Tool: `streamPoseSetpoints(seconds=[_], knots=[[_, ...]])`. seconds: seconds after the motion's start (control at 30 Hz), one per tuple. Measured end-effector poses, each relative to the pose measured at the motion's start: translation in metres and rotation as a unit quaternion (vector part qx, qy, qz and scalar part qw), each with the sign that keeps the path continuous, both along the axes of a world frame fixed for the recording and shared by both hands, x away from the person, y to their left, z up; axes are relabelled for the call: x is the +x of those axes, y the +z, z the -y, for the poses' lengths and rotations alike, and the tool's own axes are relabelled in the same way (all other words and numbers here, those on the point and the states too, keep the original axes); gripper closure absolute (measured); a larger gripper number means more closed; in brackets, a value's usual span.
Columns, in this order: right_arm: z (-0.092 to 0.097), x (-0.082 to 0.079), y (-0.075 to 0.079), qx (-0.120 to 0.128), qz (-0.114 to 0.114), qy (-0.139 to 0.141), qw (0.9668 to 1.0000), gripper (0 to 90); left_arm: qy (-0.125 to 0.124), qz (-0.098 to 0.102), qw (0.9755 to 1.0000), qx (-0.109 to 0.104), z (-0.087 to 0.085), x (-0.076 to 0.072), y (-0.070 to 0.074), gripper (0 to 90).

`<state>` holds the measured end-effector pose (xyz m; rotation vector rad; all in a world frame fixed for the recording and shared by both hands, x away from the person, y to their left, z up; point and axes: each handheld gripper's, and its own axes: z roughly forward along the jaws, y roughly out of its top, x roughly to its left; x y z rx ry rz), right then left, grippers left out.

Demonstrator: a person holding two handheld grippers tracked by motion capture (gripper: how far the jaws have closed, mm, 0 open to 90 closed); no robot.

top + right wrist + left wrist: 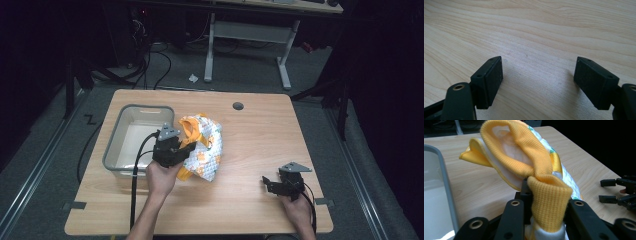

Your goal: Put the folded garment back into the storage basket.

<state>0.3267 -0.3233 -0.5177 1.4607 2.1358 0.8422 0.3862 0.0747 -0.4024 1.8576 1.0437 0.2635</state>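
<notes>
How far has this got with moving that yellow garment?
Done: the left gripper has clamped the garment's yellow cuff. In hand: the garment lies bunched on the table beside the grey bin. Left: probably getting it into the bin. The right gripper waits open.

Two bare forearms reach in from the near edge, no sleeves showing, each hand wrapped around a black two-jaw gripper. The left gripper (pixel 172 147) is a chunky black body topped with a grey three-cornered plate, and a thick black cable trails back from it along the forearm. Up close, its arms are flat black bars joined with brass-ringed rivets. The right gripper (pixel 274 183) carries the same grey plate and a thinner black cable. Its pads (pixel 489 81) are blocky, matte black rectangles with small screw holes along their edges.
</notes>
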Motion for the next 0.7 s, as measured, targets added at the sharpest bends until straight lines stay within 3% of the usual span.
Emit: streamPoseSetpoints(seconds=[0.7], knots=[[0.000, 0.000, 0.000, 0.000, 0.000, 0.000, 1.0000, 23.7, 0.021, 0.001, 0.9997, -0.008, -0.028, 0.003, 0.012, 74.8]])
